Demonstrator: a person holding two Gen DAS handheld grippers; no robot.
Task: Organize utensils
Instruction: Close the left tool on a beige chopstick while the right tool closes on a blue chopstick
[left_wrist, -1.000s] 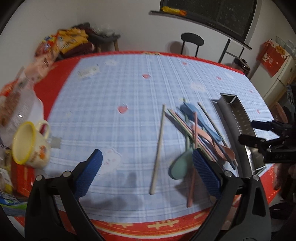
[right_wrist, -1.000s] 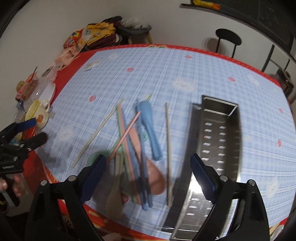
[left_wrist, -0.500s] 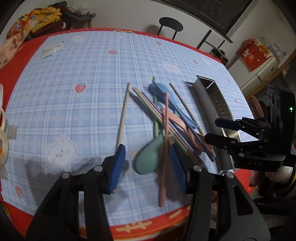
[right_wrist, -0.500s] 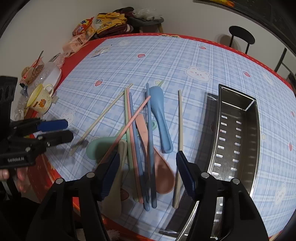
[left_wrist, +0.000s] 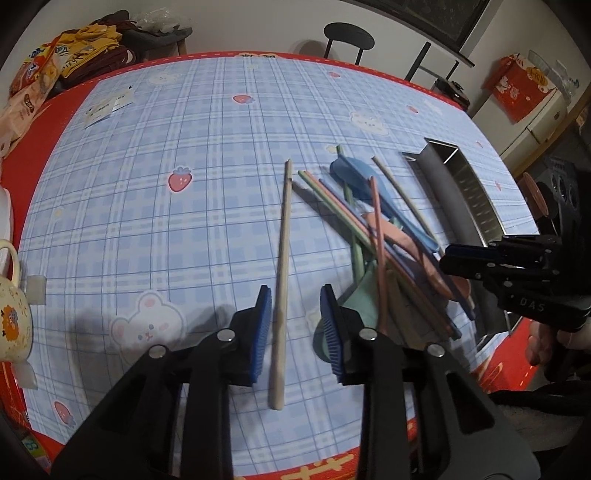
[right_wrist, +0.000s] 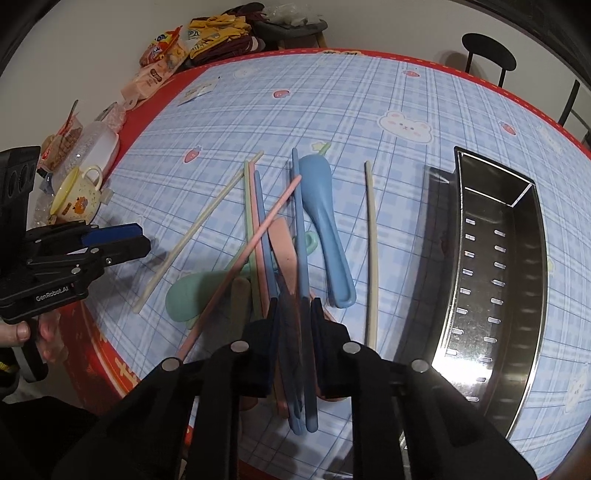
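Observation:
A pile of pastel chopsticks and spoons (right_wrist: 280, 236) lies on the blue checked tablecloth left of a steel utensil tray (right_wrist: 517, 258). My left gripper (left_wrist: 295, 295) straddles a beige chopstick (left_wrist: 282, 258), its jaws narrowed but apart from it. The same chopstick shows in the right wrist view (right_wrist: 199, 229). My right gripper (right_wrist: 293, 306) has its jaws nearly shut around the near ends of the blue chopsticks (right_wrist: 301, 240). A blue spoon (right_wrist: 325, 229), a pink spoon (right_wrist: 284, 254), a green spoon (right_wrist: 192, 291) and another beige chopstick (right_wrist: 371, 251) lie in the pile.
A yellow-rimmed mug (right_wrist: 75, 197), a plastic container (right_wrist: 92, 147) and snack bags (right_wrist: 162, 55) sit at the table's left edge. The red table edge (left_wrist: 314, 469) is close below the grippers. A black chair (left_wrist: 349, 37) stands beyond the far side.
Both grippers have moved down toward the table and closed their jaws, the left around the beige chopstick, the right around the blue chopsticks.

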